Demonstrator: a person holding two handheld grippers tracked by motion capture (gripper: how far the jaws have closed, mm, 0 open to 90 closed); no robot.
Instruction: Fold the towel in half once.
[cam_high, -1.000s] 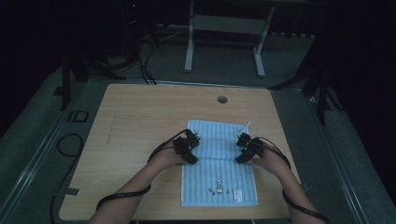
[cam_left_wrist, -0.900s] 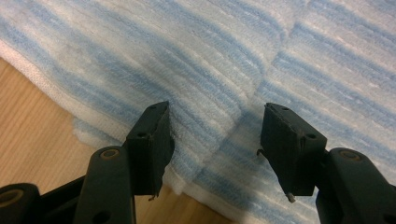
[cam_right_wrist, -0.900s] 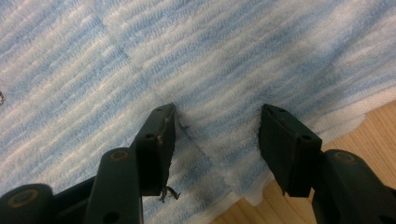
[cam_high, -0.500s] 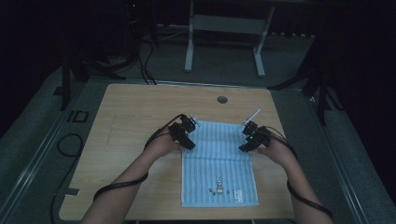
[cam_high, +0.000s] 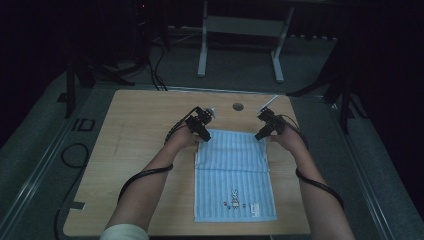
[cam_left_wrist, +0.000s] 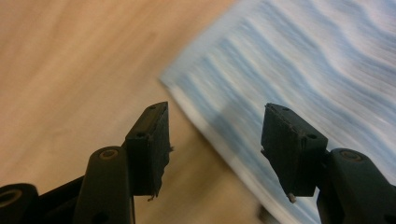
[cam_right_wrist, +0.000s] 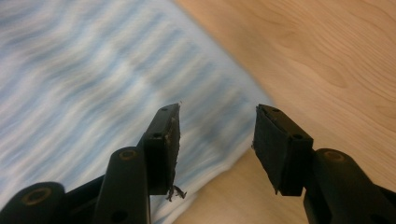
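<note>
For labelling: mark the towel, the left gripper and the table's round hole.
towel (cam_high: 232, 175), high view, middle of the striped cloth.
left gripper (cam_high: 206, 138), high view, between its fingertips at the towel's far left corner.
round hole (cam_high: 238, 106), high view, its centre.

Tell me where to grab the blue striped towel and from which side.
Grip the blue striped towel at its two far corners, coming down from above, one gripper per corner. It lies flat on the table, so only its edges offer a pinch. The left gripper and right gripper hang there, jaws open.
</note>
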